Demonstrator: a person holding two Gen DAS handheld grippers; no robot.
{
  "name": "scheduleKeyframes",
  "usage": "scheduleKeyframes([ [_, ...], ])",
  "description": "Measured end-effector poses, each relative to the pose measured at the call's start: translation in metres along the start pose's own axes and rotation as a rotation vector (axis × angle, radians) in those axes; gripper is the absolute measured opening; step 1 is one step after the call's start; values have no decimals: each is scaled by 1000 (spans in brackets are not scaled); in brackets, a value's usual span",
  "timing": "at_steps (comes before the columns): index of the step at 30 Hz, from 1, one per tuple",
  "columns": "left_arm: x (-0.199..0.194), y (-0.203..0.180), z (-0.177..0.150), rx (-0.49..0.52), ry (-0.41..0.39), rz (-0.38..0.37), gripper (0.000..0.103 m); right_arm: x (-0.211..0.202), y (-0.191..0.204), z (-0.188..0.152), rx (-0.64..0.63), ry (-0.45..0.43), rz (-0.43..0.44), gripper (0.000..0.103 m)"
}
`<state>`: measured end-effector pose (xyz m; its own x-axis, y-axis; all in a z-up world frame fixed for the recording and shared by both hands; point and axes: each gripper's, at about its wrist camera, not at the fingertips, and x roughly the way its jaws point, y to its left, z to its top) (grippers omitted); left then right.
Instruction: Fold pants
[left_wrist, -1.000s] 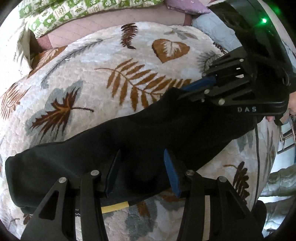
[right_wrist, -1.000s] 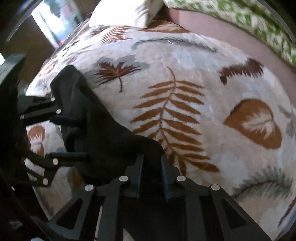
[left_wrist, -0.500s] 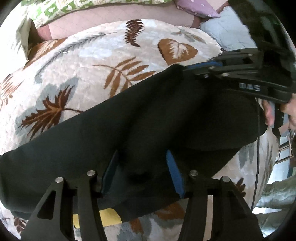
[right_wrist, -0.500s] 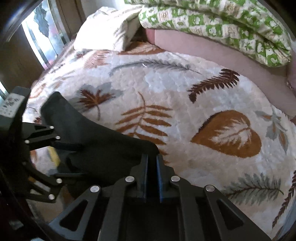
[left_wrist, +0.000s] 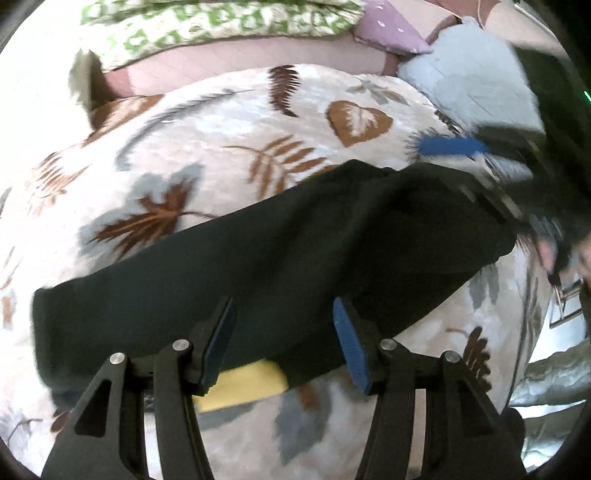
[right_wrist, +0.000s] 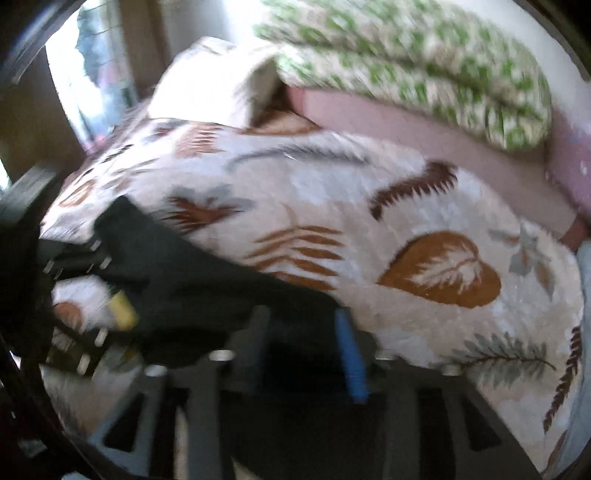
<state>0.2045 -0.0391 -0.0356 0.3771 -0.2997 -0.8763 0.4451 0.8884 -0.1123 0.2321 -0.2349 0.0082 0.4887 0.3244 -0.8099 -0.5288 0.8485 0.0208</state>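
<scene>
The black pants (left_wrist: 258, 258) lie folded in a long band across the leaf-print blanket; they also show in the right wrist view (right_wrist: 192, 280). My left gripper (left_wrist: 282, 332) is open, its blue pads spread over the near edge of the pants, holding nothing. My right gripper (right_wrist: 306, 339) is open above the right end of the pants, blurred by motion. It shows in the left wrist view (left_wrist: 480, 162) at the upper right, one blue pad above the cloth.
The leaf-print blanket (left_wrist: 221, 155) covers the bed. A yellow tag or cloth (left_wrist: 240, 384) pokes out under the pants' near edge. A green-patterned quilt (right_wrist: 406, 66) and a white pillow (right_wrist: 210, 81) lie at the far side. A grey-blue pillow (left_wrist: 472, 88) sits far right.
My right gripper was shut on the pants' end and carried it across; it has now opened and let the cloth go. My left gripper stayed open over the near edge.
</scene>
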Motion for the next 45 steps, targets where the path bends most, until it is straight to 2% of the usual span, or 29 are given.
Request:
scheduleKeyframes([
  [2,-7,10,-7,-9,-11,22,53,-4,20,-17,-21,0,17,50],
  [5,-11,17,-10,-12,-19,56,53,10,41,-44,-71,46,-48,48],
  [7,-12,21,-12,-5,-27,86,53,25,41,-54,-45,94,-74,47],
  [10,-10,30,-14,-10,-20,115,53,36,33,-62,-20,112,-112,46],
  [13,-9,46,-15,-26,-18,162,53,45,32,-67,-55,148,-154,39],
  [14,-11,52,-16,-41,-25,163,54,44,31,-67,-61,147,-160,33],
  [15,-13,61,-15,-68,-26,159,54,44,28,-67,-63,146,-166,21],
  [18,-12,85,-14,-130,-6,168,53,38,16,-65,-22,134,-141,9],
  [22,-16,104,-18,-182,8,157,53,24,19,-65,-29,104,-112,8],
  [26,-22,107,-24,-182,2,166,53,3,31,-74,-75,90,-75,8],
  [29,-18,107,-29,-165,27,197,53,-4,34,-87,-94,108,-72,8],
  [32,-8,117,-35,-191,58,208,54,0,33,-100,-93,133,-67,8],
  [35,-2,121,-38,-202,75,202,54,12,28,-105,-57,160,-82,12],
  [37,-6,117,-37,-190,62,204,54,9,29,-104,-39,128,-92,14],
  [40,-19,115,-37,-194,41,163,54,-10,22,-103,35,65,-61,18],
  [43,-36,119,-40,-192,2,161,54,-42,4,-103,159,-41,-22,37],
  [44,-40,124,-41,-200,-6,172,54,-50,-4,-103,201,-75,-10,51],
  [45,-41,128,-40,-209,-8,177,54,-56,-11,-100,238,-102,4,56],
])
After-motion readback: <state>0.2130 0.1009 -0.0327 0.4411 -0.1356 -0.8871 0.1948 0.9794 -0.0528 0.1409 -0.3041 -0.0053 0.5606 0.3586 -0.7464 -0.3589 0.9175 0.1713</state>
